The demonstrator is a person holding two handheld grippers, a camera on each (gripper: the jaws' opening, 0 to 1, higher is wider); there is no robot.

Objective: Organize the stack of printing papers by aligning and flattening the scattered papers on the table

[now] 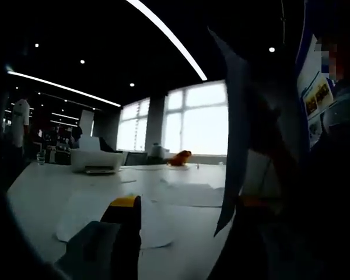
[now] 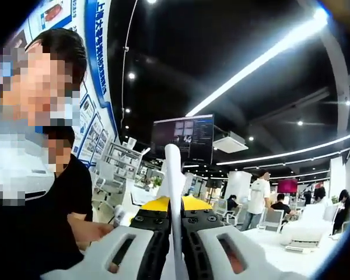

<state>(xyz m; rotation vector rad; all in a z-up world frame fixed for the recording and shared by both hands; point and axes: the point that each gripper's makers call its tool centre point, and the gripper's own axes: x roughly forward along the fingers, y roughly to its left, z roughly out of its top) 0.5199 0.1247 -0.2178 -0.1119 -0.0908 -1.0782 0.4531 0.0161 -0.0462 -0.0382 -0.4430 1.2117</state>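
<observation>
In the right gripper view my right gripper (image 2: 175, 205) is shut on a white sheet of paper (image 2: 174, 169). The sheet stands upright, is seen edge-on, and rises above the yellow jaw tips. In the left gripper view a white sheet (image 1: 230, 146) hangs upright at the right, dark against the windows. Several loose sheets (image 1: 105, 213) lie scattered and overlapping on the white table (image 1: 35, 186). My left gripper (image 1: 189, 207) is open above them. Its left jaw with a yellow tip shows clearly. Its right jaw is mostly hidden behind the hanging sheet.
A white printer (image 1: 96, 160) stands at the table's far left, with an orange object (image 1: 179, 156) by the windows behind it. A person in a black shirt (image 2: 58, 204) is close on the left. Other people (image 2: 258, 198) and a hanging screen (image 2: 182, 137) are farther off.
</observation>
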